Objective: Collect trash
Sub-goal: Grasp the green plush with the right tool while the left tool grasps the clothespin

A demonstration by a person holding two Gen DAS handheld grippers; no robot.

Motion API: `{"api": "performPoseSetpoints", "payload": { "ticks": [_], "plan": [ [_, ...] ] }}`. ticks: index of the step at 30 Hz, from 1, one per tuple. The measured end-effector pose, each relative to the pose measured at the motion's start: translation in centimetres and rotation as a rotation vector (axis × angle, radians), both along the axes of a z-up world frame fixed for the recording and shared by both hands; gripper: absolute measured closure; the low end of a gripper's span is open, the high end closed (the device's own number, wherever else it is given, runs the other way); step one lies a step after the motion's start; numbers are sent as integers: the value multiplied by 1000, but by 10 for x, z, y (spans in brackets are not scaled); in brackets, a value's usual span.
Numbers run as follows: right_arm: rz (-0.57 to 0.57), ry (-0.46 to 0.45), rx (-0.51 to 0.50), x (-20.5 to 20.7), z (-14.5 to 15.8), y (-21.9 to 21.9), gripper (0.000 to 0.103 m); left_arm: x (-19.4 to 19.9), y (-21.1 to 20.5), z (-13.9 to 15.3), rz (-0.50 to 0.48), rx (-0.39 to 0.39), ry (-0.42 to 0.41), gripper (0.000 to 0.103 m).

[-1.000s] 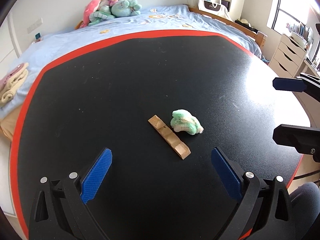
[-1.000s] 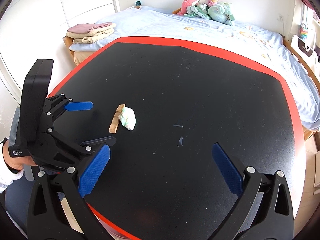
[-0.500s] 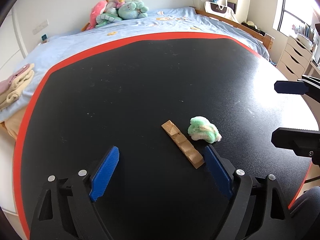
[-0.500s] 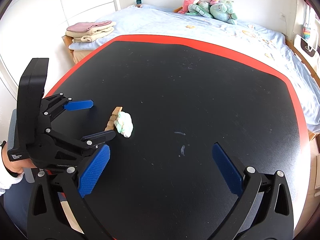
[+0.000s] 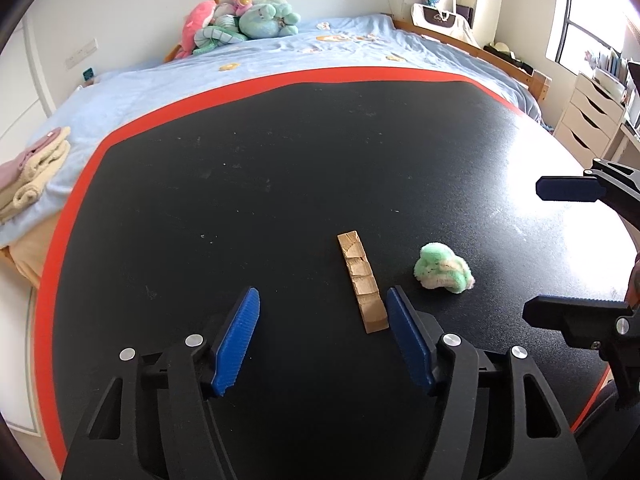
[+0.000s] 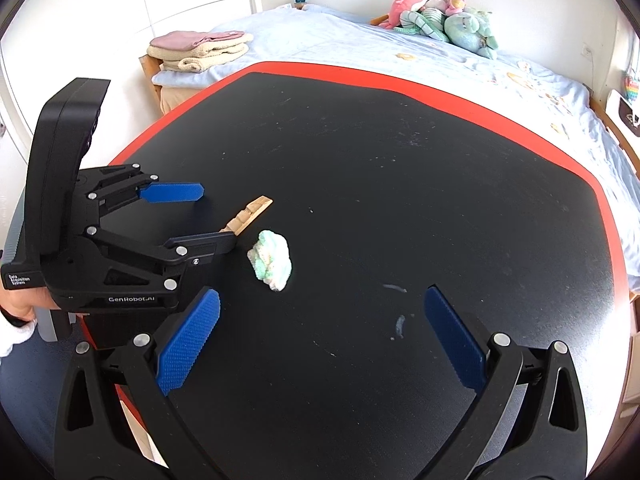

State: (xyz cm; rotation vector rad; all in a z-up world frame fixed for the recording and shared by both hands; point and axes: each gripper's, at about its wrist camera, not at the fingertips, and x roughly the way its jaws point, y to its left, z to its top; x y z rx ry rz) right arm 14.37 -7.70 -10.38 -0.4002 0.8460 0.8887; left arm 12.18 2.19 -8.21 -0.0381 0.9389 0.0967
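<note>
A notched wooden strip point(image 5: 362, 281) lies on the black table point(image 5: 280, 160), with a crumpled green and white wad point(image 5: 442, 268) just to its right. My left gripper point(image 5: 322, 320) is open and low over the table; its right finger point(image 5: 408, 344) is beside the strip's near end. The right wrist view shows the strip point(image 6: 250, 220), the wad point(image 6: 272, 260) and the left gripper point(image 6: 208, 216) around the strip's near end. My right gripper point(image 6: 320, 332) is open and empty, nearer than the wad. It shows in the left wrist view point(image 5: 560, 252).
The table has a red edge point(image 5: 80, 184). A bed with a blue cover point(image 5: 280, 56) lies beyond it, with plush toys point(image 5: 240, 20) and folded towels point(image 6: 200, 50). White drawers point(image 5: 588, 116) stand at the right.
My left gripper has moved forward and left, bringing the strip's near end between its fingers, and its jaws have narrowed. The right gripper has moved closer to the wad.
</note>
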Motion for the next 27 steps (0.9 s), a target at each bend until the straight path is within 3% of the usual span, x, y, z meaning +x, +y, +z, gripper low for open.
{"api": "performPoseSetpoints", "payload": {
  "ticks": [4,6,8,10,12,15,18,25,27],
  "plan": [
    [31,-3,-8,-1,-3,9,4,4,1,0,-7,-3,-2,46],
    [51,-4,-13,-2,-6,14,11,6,2,1,-8,-4,-2,53],
    [66,-3,-32,-2,-9,20,24,7,3,1,-11,-5,-2,58],
    [76,1,-37,-1,-12,24,27,8,5,2,-21,-8,-3,64],
    [86,6,-39,0,-15,28,35,9,7,2,-30,-13,-6,79],
    [99,6,-39,-1,-18,34,42,9,10,2,-41,-23,-7,90],
    [99,5,-42,-1,-20,38,50,8,11,2,-51,-32,-7,91],
    [94,-12,-63,-6,-21,44,86,6,11,3,-63,-47,-7,91],
    [88,-12,-56,-7,-20,42,88,5,12,3,-67,-52,-4,91]
  ]
}}
